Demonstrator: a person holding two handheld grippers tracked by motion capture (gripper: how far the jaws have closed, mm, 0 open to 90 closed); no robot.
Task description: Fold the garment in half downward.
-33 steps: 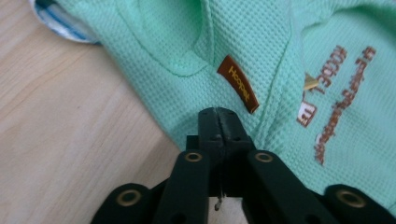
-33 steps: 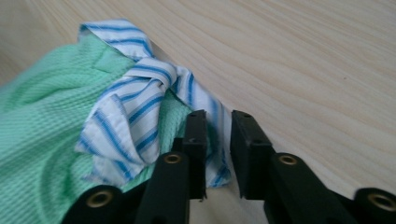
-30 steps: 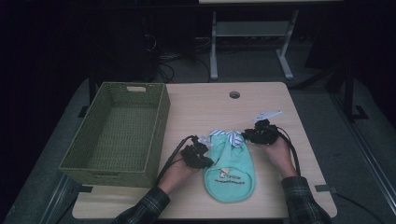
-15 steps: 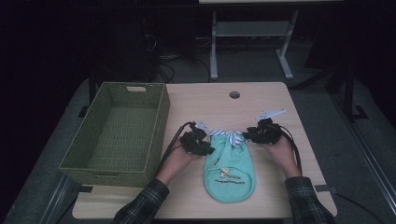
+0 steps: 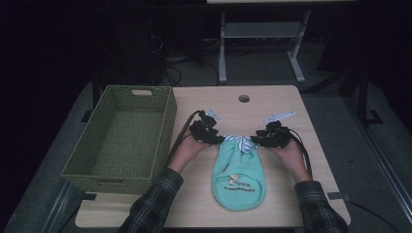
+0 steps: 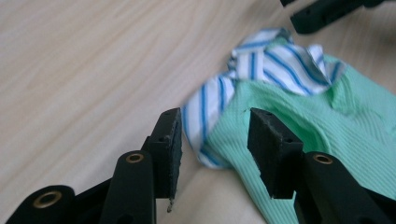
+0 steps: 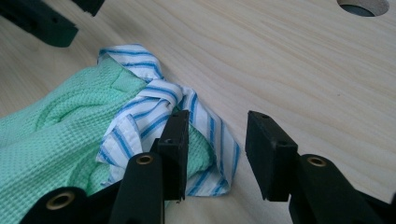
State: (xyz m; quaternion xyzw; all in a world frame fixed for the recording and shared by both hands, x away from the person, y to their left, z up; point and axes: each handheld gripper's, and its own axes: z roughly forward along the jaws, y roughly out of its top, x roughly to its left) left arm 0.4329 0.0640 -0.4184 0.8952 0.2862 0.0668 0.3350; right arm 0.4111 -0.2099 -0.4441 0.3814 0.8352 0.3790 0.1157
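A mint green knitted cloth pouch [image 5: 238,174] lies flat on the wooden table, with a blue-and-white striped lining [image 5: 241,143] bunched at its far end. My left gripper [image 5: 218,139] sits at the left of that end and my right gripper [image 5: 255,141] at the right. In the left gripper view my jaws [image 6: 215,144] have just been opening; the striped edge [image 6: 205,116] and green fabric [image 6: 327,121] lie between the pads without being pressed. In the right gripper view my jaws [image 7: 219,151] have also been opening, and the striped lining [image 7: 149,102] lies loose between them.
An empty green woven basket [image 5: 167,116] stands on the table's left side. A round cable hole [image 5: 244,98] is in the tabletop beyond the grippers. The person's plaid sleeves come in from the near edge. Dark floor and a metal stand lie behind the table.
My left gripper has moved away from the person, from the pouch's left side to its far left corner, and its jaws have spread apart. The right gripper has stayed put, its jaws slightly wider.
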